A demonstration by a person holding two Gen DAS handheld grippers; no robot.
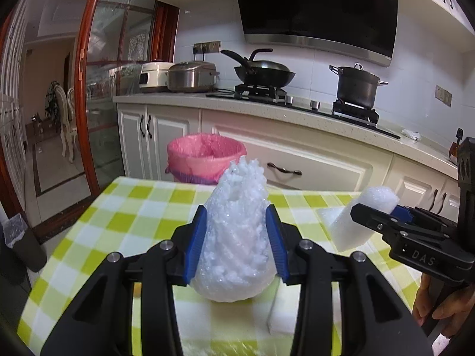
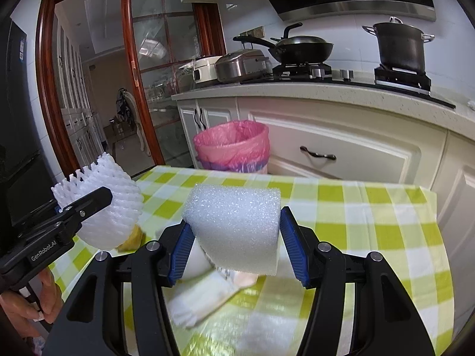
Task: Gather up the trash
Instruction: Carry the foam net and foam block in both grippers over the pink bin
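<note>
Left wrist view shows the left gripper (image 1: 236, 237) squeezing a white foam fruit net (image 1: 237, 231) between its two blue pads, and the net stands up tall like a little bumpy cone. Under it is a table with a green and white checked cloth (image 1: 127, 216). Just past the far edge of the table stands a bin with a pink bag (image 1: 204, 151) in it, down on the floor by the white cupboards (image 1: 311, 160). On the right side of this view the right gripper (image 1: 383, 210) holds a white foam block (image 1: 362, 216), and a hand (image 1: 439, 302) can be seen at the bottom under it. Right wrist view shows the same foam block (image 2: 237, 228) up close, pinched between the blue pads of the right gripper (image 2: 236, 237), with the block sticking up above the pads. On the cloth (image 2: 371, 222) under the block lies some crumpled white paper or wrapping (image 2: 204, 293), a bit blurry. On the left of this view the left gripper (image 2: 86, 201) grips the fruit net (image 2: 112, 204), and something yellow (image 2: 133, 237) sits on the cloth just under the net; it is too hidden to tell what. The pink bin (image 2: 231, 145) is beyond the table here too. Up on the counter (image 2: 326, 92) are a black pan (image 2: 299, 49), a dark pot (image 2: 400, 47) and two rice cookers (image 2: 231, 65).
</note>
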